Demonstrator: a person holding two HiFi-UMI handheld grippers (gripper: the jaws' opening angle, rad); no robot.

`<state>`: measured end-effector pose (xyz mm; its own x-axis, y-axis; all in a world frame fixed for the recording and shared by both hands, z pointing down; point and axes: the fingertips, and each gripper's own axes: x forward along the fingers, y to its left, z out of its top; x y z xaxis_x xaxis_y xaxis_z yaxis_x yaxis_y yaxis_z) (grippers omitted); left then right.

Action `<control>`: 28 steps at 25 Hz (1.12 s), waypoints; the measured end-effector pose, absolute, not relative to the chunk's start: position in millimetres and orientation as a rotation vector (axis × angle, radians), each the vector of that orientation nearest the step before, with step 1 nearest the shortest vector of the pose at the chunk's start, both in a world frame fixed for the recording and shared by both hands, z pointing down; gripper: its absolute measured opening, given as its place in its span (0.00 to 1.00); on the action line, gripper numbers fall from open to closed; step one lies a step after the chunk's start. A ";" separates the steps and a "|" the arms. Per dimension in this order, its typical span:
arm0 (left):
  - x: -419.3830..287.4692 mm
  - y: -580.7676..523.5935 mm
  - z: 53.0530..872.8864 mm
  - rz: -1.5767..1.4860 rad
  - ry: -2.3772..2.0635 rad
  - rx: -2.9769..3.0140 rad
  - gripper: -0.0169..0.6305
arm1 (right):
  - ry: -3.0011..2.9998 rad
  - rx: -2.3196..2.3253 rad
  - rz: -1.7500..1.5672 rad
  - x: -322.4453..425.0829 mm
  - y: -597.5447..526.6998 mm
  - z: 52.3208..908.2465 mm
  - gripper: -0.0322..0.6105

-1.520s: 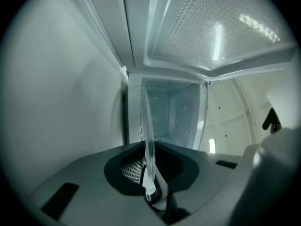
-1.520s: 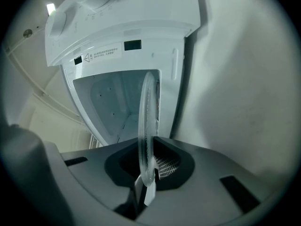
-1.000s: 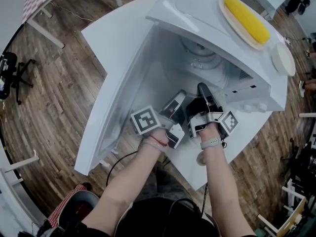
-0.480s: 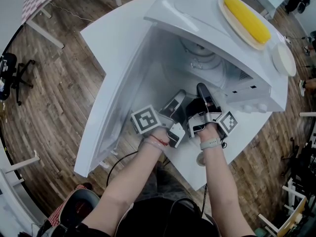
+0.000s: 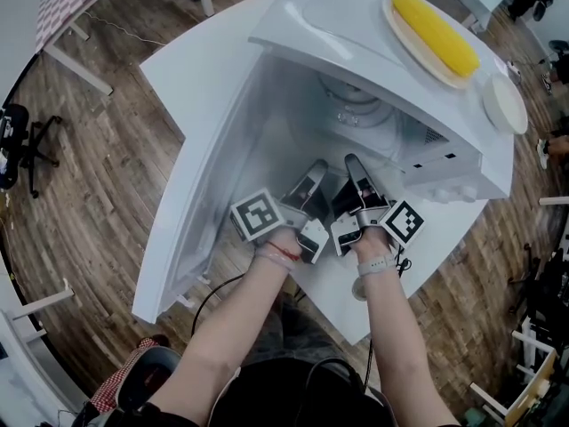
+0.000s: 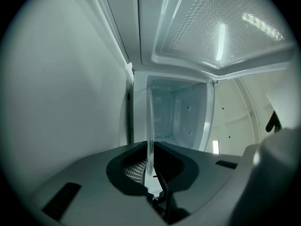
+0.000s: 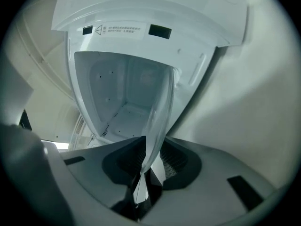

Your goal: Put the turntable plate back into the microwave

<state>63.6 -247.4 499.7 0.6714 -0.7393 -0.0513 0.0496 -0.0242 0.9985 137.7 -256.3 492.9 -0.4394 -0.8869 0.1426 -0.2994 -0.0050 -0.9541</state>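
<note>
The clear glass turntable plate (image 5: 353, 112) hangs at the mouth of the white microwave (image 5: 356, 34), whose door (image 5: 213, 176) stands swung open to the left. My left gripper (image 5: 313, 173) is shut on the plate's near rim. My right gripper (image 5: 354, 169) is shut on that rim just beside it. In the left gripper view the plate (image 6: 149, 126) shows edge-on as a thin strip rising from between the jaws, with the cavity behind it. In the right gripper view the plate (image 7: 159, 121) curves up from the jaws toward the cavity (image 7: 122, 102).
On the microwave's top sits a tan plate with a yellow corn cob (image 5: 436, 32), and a small white dish (image 5: 504, 103) lies beside it. The microwave stands on a white table (image 5: 200, 56) over a wooden floor. The open door walls off the left side.
Both grippers have moved a little forward toward the cavity with the plate held between them. Their hold has not changed.
</note>
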 end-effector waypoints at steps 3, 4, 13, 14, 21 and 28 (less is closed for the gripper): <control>64.3 -250.5 501.2 -0.698 -0.623 1.481 0.09 | 1.798 -1.243 -1.470 136.8 -254.0 491.9 0.20; 64.8 -251.6 500.9 -0.700 -0.626 1.482 0.09 | 1.812 -1.247 -1.472 136.5 -252.9 491.5 0.20; 62.2 -262.7 498.1 -0.709 -0.659 1.499 0.09 | 1.961 -1.362 -1.480 129.6 -245.5 493.7 0.23; 62.2 -263.2 499.2 -0.704 -0.659 1.493 0.09 | 1.983 -1.373 -1.477 128.6 -244.2 493.6 0.23; 64.1 -269.5 498.1 -0.676 -0.671 1.518 0.09 | 2.304 -1.488 -1.409 113.2 -234.7 498.5 0.23; 67.5 -274.8 497.7 -0.618 -0.681 1.552 0.09 | 2.449 -1.551 -1.334 106.2 -243.5 499.0 0.17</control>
<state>67.5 -274.8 497.7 0.6800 -0.7332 0.0039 -0.0664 -0.0562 0.9962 106.2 -243.5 499.0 -0.5263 -0.7252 0.4439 -0.7663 0.1783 -0.6173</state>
